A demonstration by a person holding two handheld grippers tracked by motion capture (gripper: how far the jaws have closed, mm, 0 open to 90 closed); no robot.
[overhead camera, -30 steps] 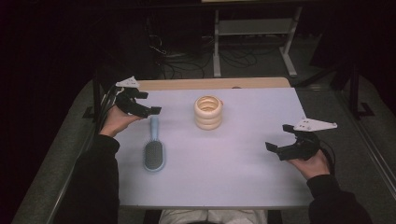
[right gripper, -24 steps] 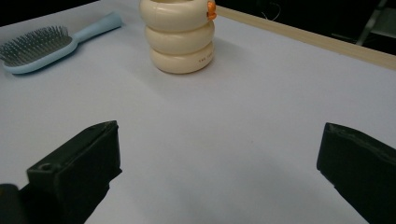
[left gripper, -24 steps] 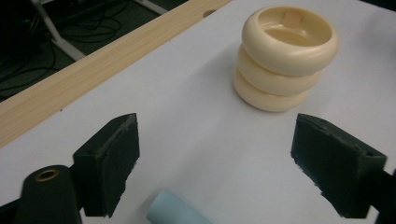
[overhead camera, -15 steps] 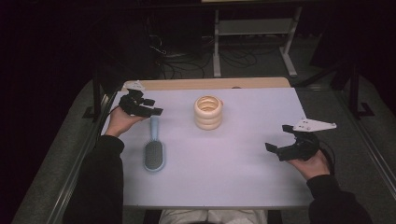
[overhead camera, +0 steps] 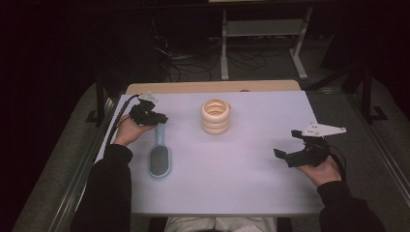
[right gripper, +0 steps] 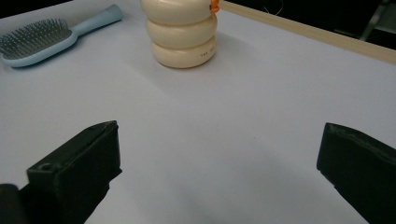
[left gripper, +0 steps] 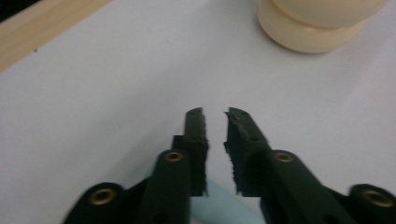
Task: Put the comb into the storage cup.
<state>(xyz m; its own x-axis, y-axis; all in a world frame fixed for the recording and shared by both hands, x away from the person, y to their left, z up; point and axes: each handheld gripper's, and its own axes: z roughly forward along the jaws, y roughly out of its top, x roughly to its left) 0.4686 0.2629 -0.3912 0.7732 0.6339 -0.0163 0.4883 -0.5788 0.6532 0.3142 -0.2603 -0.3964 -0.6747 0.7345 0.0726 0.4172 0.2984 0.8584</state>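
Left gripper view: left hand-held gripper (left gripper: 215,116) has just been closing, nearly together, pinching the hairbrush handle (left gripper: 219,205).

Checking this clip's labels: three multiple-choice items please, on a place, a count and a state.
1. Where does the hairbrush lie? A: left of the ring stack. B: right of it. C: on top of it.
2. How many rings are stacked? A: two. B: three. C: five.
3. The right gripper is: A: open and empty. B: shut on a ring. C: shut on the brush.
Answers: 1 A, the high view shows it to the left; 2 B, three cream rings stand stacked; 3 A, its jaws stand wide apart with nothing between.
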